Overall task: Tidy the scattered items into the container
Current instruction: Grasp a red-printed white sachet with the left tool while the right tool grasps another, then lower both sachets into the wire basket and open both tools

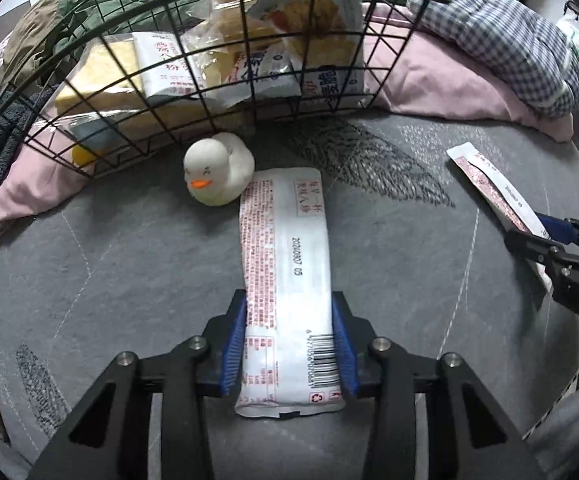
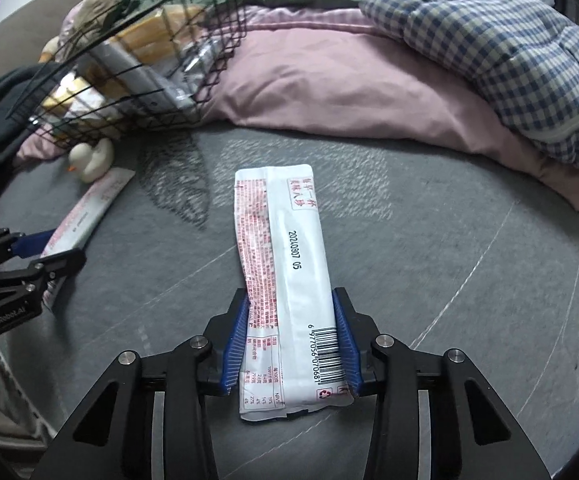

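The left gripper [image 1: 289, 340] is clamped on one white sachet [image 1: 285, 280] lying on the grey sheet [image 1: 109, 260]; a duck [image 1: 219, 174] sits just beyond its far end, the wire basket [image 1: 193, 92] behind. The right gripper [image 2: 291, 340] pinches a second sachet [image 2: 285, 280].

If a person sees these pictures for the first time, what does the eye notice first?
Each claw grips a long white sachet with red print: the left claw holds one sachet, the right claw the other sachet, both on the grey bed cover. Behind, a white toy duck sits beside a wire basket full of packets.
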Demonstrator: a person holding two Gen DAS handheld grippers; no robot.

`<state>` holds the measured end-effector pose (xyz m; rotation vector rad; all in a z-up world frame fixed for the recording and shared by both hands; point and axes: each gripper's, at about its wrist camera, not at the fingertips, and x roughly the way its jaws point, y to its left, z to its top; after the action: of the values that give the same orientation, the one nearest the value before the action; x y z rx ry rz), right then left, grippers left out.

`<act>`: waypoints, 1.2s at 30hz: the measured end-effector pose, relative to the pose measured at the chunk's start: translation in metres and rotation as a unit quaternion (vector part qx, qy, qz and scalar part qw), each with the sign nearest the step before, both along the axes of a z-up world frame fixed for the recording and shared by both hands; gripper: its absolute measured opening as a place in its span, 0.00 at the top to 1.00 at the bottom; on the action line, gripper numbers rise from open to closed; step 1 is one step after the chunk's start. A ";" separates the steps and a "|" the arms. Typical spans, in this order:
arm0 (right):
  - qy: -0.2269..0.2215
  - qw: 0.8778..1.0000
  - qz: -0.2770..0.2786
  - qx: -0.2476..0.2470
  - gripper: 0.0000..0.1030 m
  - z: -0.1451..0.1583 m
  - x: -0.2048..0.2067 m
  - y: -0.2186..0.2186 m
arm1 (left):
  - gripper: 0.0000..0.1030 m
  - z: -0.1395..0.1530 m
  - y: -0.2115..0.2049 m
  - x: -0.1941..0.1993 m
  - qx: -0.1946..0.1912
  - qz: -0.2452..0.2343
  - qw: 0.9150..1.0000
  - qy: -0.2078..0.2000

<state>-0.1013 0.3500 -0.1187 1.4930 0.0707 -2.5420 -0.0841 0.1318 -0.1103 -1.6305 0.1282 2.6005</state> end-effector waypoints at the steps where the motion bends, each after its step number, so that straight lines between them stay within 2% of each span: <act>1: -0.001 1.000 0.001 -0.002 0.60 0.002 0.005 -0.001 | 0.57 0.001 0.000 0.005 0.000 -0.001 1.000 -0.001; 4: 0.006 1.000 -0.003 -0.006 0.60 0.014 0.021 -0.007 | 0.57 0.014 0.002 0.019 0.004 -0.012 1.000 0.004; 8: 0.028 0.999 -0.020 -0.018 0.60 0.037 0.041 -0.007 | 0.57 0.044 0.009 0.039 0.014 -0.031 0.999 0.034; 14: 0.094 0.992 -0.066 -0.044 0.60 0.097 0.061 0.002 | 0.57 0.115 0.012 0.048 0.024 -0.053 0.989 0.134; 17: 0.141 0.984 -0.076 -0.078 0.60 0.140 0.059 -0.003 | 0.57 0.151 0.000 0.035 0.028 -0.040 0.984 0.172; 20: 0.167 0.978 -0.068 -0.109 0.60 0.166 0.043 -0.022 | 0.57 0.173 -0.026 0.021 0.026 -0.015 0.979 0.200; 23: 0.188 0.975 -0.036 -0.110 0.60 0.177 0.019 -0.055 | 0.57 0.175 -0.058 -0.002 0.018 0.009 0.978 0.206; 26: 0.161 0.977 -0.024 -0.138 0.60 0.181 -0.016 -0.087 | 0.57 0.166 -0.083 -0.033 0.010 0.025 0.979 0.200; 29: 0.161 0.979 -0.006 -0.123 0.60 0.189 -0.042 -0.119 | 0.57 0.161 -0.103 -0.061 0.018 0.033 0.980 0.196; 32: 0.152 0.981 0.011 -0.118 0.60 0.184 -0.070 -0.146 | 0.57 0.148 -0.120 -0.088 0.025 0.040 0.982 0.185; 36: 0.129 0.987 0.018 -0.090 0.60 0.159 -0.103 -0.170 | 0.57 0.129 -0.133 -0.114 0.036 0.046 0.986 0.159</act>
<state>-0.2043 0.1804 0.0404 1.0837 -0.0922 -2.6191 -0.1979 -0.0016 0.0187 -1.2172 -0.0270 2.8792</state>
